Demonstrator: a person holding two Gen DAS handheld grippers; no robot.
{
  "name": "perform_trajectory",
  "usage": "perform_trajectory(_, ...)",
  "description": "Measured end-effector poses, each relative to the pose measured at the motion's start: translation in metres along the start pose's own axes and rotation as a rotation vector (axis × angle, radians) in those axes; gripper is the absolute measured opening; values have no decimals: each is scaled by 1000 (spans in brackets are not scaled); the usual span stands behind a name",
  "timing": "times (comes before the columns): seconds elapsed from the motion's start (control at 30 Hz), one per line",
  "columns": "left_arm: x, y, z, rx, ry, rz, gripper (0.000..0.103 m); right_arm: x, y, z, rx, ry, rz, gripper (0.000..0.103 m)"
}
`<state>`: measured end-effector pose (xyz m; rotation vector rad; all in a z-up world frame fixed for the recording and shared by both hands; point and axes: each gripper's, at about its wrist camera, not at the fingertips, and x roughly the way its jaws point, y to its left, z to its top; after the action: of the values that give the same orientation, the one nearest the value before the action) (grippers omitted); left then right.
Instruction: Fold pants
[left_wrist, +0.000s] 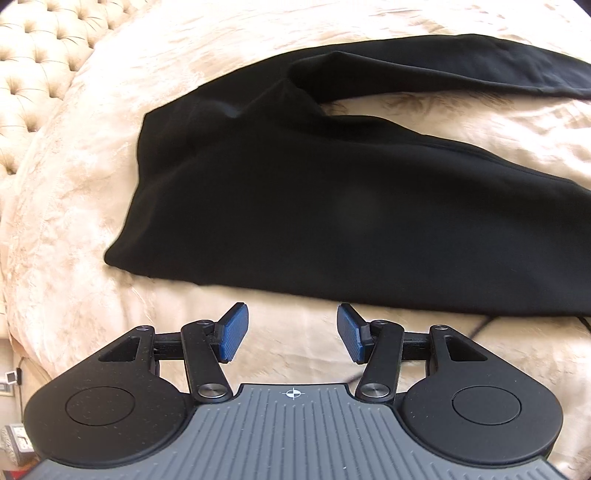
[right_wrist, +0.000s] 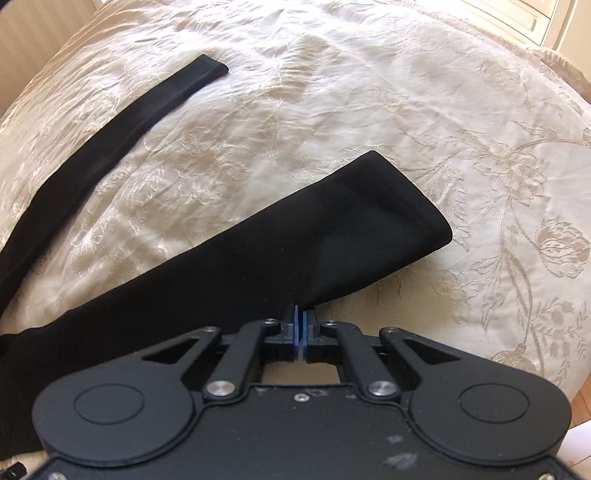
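pants (left_wrist: 332, 206) lie spread on a cream bedspread (left_wrist: 74, 206), black and unfolded, the two legs splayed apart in a v. only the left wrist view shows the waist end — a broad dark slab filling the middle of the frame, with the legs running off toward 3 o'clock and a tufted headboard (left_wrist: 29, 74) at 10 o'clock. only the right wrist view shows the leg ends: the near cuff (right_wrist: 406, 214) sits at about 1 o'clock from the fingers, the far cuff (right_wrist: 210, 68) up at 11 o'clock, with embroidered bedspread between them. the left gripper (left_wrist: 291, 332) has its blue pads (left_wrist: 232, 332) spread wide and holds nothing; the lower edge of the pants lies just beyond the fingertips toward 12 o'clock, near but not touching. the right gripper (right_wrist: 299, 325) has its pads pressed together, and the tips meet the lower edge of the near leg just short of the cuff — whether cloth is actually caught between them cannot be told, since the black fabric hides the tips.
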<state>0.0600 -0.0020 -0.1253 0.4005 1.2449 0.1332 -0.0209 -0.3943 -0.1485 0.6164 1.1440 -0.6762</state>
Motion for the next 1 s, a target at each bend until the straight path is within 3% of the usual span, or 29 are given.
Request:
perform_trajectory(0.17, 27, 25, 20, -23, 8, 35, 52, 3, 4, 0, -33, -1, -12, 1)
perform_trajectory(0.3, 46, 39, 33, -25, 16, 42, 52, 3, 9, -3, -33, -8, -73, 0)
perform_trajectory(0.47, 83, 46, 32, 19, 103, 34, 54, 8, 11, -6, -20, 14, -125, 0)
perform_trajectory(0.6, 106, 49, 31, 67, 147, 3, 55, 0, 20, -3, -38, 26, -150, 7)
perform_trajectory(0.7, 107, 44, 39, 124, 173, 3, 55, -12, 24, 1, -24, 29, -178, 11)
perform_trajectory(0.8, 94, 50, 56, 105, 165, -27, 54, -29, 35, 5, -29, 0, -206, 16)
perform_trajectory(1.0, 39, 74, 121, 55, 18, -67, 54, -50, 77, 29, -93, -69, -87, 17)
